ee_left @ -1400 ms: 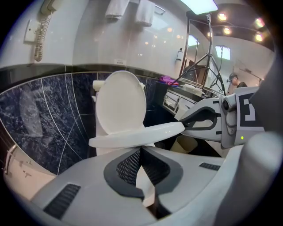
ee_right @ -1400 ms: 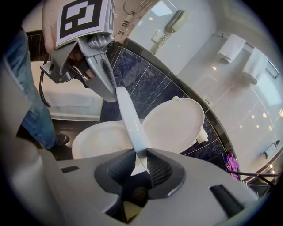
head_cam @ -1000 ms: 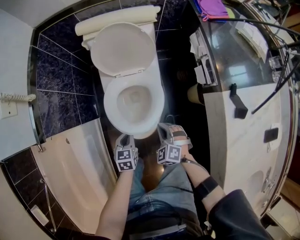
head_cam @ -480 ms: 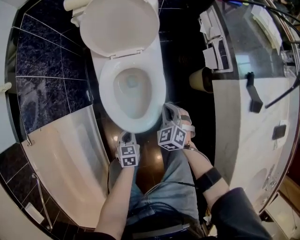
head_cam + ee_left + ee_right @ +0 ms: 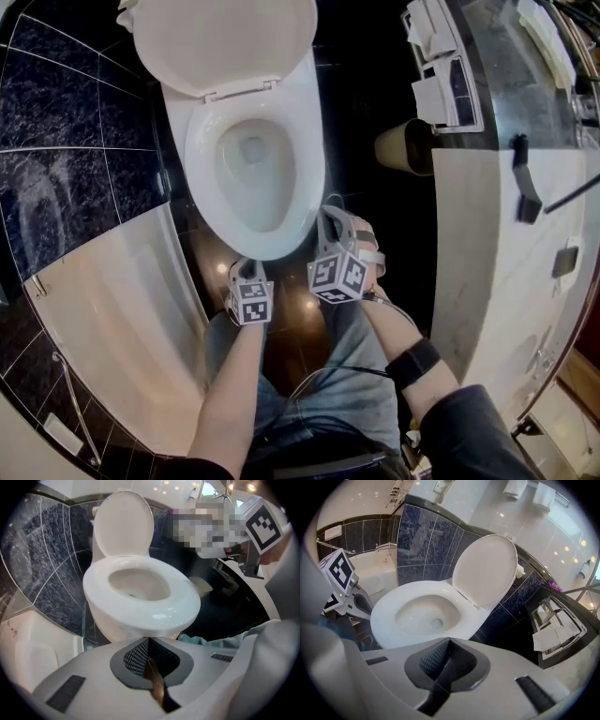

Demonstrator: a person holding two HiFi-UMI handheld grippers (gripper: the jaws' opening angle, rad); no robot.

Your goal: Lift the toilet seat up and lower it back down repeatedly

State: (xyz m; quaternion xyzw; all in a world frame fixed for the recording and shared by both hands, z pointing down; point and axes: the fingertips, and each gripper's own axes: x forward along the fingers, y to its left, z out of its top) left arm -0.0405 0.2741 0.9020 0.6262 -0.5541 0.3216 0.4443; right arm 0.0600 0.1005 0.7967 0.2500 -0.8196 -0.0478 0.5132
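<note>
Two shut grippers, no lift begun. Toilet seat [image 5: 200,169] down flat on the bowl [image 5: 251,183], lid [image 5: 225,42] upright behind it. Compared with a second ago: both grippers lower and closer to the seat's front edge, toilet larger in the head view; likely an approach for the next raise. Left gripper [image 5: 246,274] just off the front rim, jaws pressed together, empty. Right gripper [image 5: 330,217] at the rim's front right, jaws together too, gripping nothing, contact with the seat unclear

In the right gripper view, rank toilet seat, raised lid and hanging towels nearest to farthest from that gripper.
1. Toilet seat, down, just ahead of the right gripper.
2. Lid, upright behind the seat.
3. Hanging towels, high on the far wall.
</note>
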